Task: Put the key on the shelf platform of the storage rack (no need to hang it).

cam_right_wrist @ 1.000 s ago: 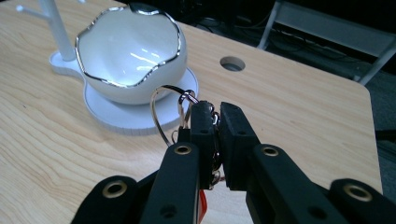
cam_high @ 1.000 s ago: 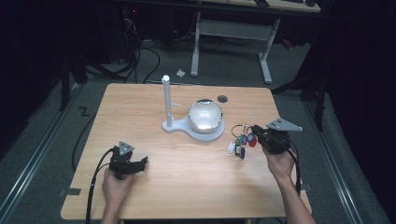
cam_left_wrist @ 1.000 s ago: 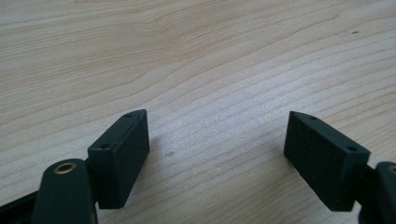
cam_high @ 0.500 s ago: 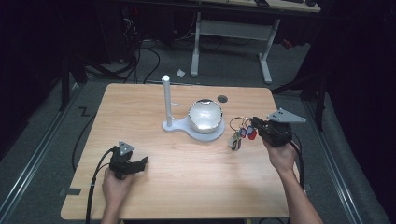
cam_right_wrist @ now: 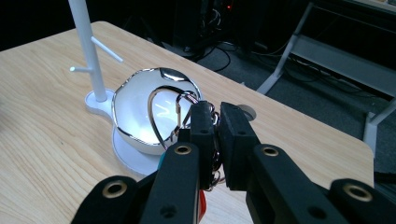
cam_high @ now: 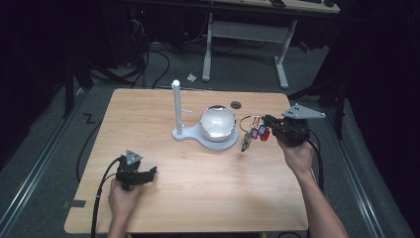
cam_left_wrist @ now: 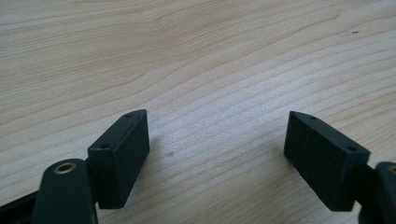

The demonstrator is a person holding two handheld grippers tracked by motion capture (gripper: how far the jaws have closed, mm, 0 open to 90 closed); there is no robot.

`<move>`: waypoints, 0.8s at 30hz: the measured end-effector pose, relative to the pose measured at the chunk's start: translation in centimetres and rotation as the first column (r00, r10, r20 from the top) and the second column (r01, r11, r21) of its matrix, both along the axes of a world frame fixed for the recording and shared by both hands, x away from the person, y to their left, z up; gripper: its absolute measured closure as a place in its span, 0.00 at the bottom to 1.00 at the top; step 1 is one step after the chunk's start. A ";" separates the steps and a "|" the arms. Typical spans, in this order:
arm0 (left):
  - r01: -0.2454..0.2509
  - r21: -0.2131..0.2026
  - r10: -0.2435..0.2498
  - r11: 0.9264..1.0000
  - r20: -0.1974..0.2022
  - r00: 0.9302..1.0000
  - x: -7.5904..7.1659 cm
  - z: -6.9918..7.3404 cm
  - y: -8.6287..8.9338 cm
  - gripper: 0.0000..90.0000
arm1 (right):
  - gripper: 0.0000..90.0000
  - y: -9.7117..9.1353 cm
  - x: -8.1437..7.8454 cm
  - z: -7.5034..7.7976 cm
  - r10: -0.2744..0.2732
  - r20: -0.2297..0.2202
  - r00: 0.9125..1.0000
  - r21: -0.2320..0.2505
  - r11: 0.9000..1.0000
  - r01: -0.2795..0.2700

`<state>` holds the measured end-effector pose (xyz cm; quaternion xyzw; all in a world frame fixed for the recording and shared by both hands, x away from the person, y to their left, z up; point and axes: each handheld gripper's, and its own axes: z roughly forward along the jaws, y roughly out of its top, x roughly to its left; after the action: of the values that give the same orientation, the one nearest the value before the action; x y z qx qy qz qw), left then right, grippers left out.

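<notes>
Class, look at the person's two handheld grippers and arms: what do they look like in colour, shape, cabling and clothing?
Both the left gripper and the right gripper are black, each with two blocky rectangular jaws on arms with brass-ringed pivot holes. Each carries a grey three-cornered plate on top and trails a black cable. The forearms are bare, with no sleeves visible.

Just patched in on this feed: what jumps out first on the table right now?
The right gripper, near the table's right edge, holds a bunch of keys with red and blue tags in shut jaws, lifted off the wood. Just left of it, mid-table, a shiny bowl sits on a white stand with a tall pegged post. The left gripper rests open at the near left.
</notes>
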<state>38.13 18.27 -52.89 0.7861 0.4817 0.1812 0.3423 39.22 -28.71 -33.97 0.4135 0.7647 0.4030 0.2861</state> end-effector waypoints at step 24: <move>0.000 0.001 0.000 1.000 0.000 1.000 0.0 0.0 0.0 0.25 | 0.95 1.0 1.8 3.3 0.065 -0.022 0.998 0.048 0.997 -0.064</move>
<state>38.13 18.26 -52.89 0.7862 0.4817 0.1814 0.3421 41.05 -27.72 -30.70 0.3999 0.7711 0.4253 0.2541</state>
